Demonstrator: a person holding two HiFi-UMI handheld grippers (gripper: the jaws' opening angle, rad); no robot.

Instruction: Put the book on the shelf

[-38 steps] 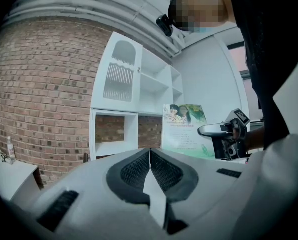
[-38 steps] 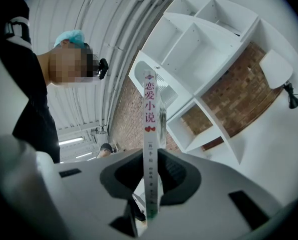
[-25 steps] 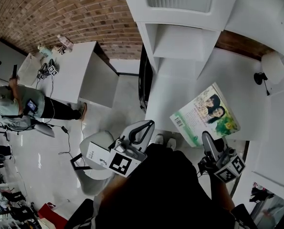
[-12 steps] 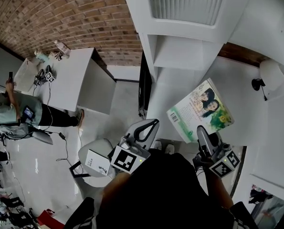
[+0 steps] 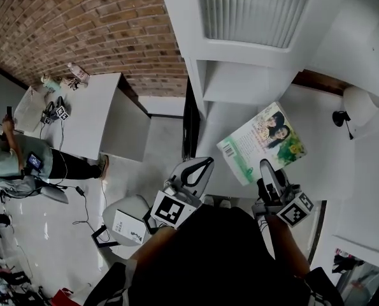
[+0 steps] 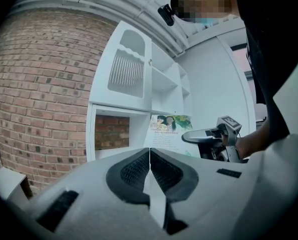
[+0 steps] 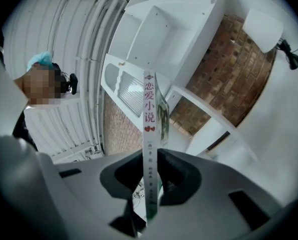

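Right gripper view alone shows the book (image 7: 150,114) spine-on, clamped between the right tongs (image 7: 151,176); left tongs (image 6: 150,169) clenched, empty. Head view: the book, at one o'clock, sits closer beneath the white shelf (image 5: 240,81) than a second ago.

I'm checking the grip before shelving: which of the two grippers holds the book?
The right gripper: its jaws are clamped on the book at its spine edge. The left gripper is shut with nothing between its jaws.
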